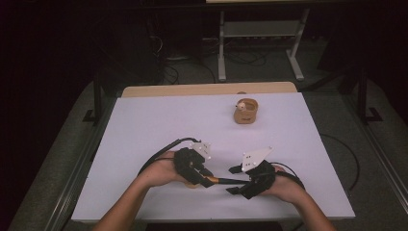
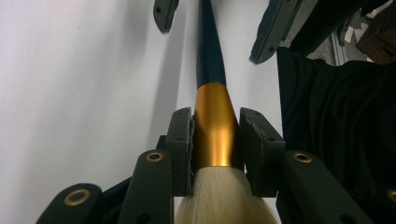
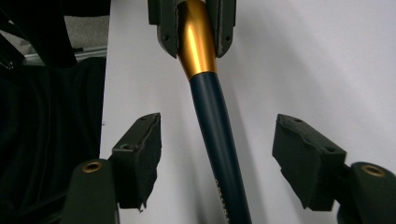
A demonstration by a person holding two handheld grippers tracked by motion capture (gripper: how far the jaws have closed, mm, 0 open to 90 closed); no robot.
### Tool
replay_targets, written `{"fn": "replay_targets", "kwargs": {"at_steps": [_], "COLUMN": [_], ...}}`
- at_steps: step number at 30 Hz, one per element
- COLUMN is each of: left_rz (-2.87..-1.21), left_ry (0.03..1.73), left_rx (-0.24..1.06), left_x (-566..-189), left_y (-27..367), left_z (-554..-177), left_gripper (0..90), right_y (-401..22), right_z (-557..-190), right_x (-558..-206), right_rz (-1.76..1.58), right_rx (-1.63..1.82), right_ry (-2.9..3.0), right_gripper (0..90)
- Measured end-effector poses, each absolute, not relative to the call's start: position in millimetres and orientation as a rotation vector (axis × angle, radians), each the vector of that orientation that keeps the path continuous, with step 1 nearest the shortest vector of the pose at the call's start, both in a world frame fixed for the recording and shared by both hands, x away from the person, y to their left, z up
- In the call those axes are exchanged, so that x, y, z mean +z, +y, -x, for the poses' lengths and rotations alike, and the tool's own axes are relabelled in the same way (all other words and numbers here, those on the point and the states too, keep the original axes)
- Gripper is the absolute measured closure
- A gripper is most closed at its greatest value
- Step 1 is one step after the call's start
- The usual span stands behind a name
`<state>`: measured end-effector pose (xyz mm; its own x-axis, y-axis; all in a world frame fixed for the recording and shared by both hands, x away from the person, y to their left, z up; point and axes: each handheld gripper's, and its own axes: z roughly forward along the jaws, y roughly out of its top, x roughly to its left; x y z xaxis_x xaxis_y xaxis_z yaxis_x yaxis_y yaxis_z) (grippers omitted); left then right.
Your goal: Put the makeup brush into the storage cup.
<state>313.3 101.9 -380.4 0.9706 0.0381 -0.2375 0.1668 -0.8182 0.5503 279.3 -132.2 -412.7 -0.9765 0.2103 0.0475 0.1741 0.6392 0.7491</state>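
- High view: the white table point(image 1: 144, 125) has broad bare surface from 9 to 1 o'clock of the two grippers, which sit close to its near edge at 6 o'clock; the left edge and right edge lie well apart from both hands.
- Between the grippers lies the brush point(image 1: 222, 181), near the table's near edge, its long axis running almost level across the picture from 9 to 3 o'clock.
- Left gripper view: the left gripper point(image 2: 215, 140) is clamped on the brush's gold ferrule point(image 2: 214, 126), one pad on each side; pale bristles point(image 2: 224, 200) fan toward 6 o'clock and the dark blue handle point(image 2: 210, 46) points to 12 o'clock, toward the other gripper.
- Right gripper view: the right gripper point(image 3: 217, 154) stands with its jaws apart on either side of the handle point(image 3: 219, 140), neither pad touching it; the handle runs from 12 to 6 o'clock between them.
- High view: a small tan cup point(image 1: 245, 111) stands alone at 1 o'clock, well apart from the hands, with a small pale thing point(image 1: 239, 104) in it that is too small to identify.
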Motion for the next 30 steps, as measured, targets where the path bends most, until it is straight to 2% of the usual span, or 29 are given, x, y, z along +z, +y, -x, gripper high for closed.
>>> {"fn": "replay_targets", "kwargs": {"at_steps": [11,30], "left_rz": [-2.52,-2.531], "left_ry": [0.137,0.116], "left_rx": [-0.302,-0.301], "left_x": [-380,-381], "left_y": [98,96], "left_z": [-310,-310], "left_gripper": [66.2,66.2], "right_y": [-122,-105], "right_z": [-277,-274], "right_x": [-413,-416], "right_rz": [-0.281,-0.178], "right_rx": [1.215,1.136], "right_ry": [2.82,2.815], "right_gripper": [48.7,61.9]}}
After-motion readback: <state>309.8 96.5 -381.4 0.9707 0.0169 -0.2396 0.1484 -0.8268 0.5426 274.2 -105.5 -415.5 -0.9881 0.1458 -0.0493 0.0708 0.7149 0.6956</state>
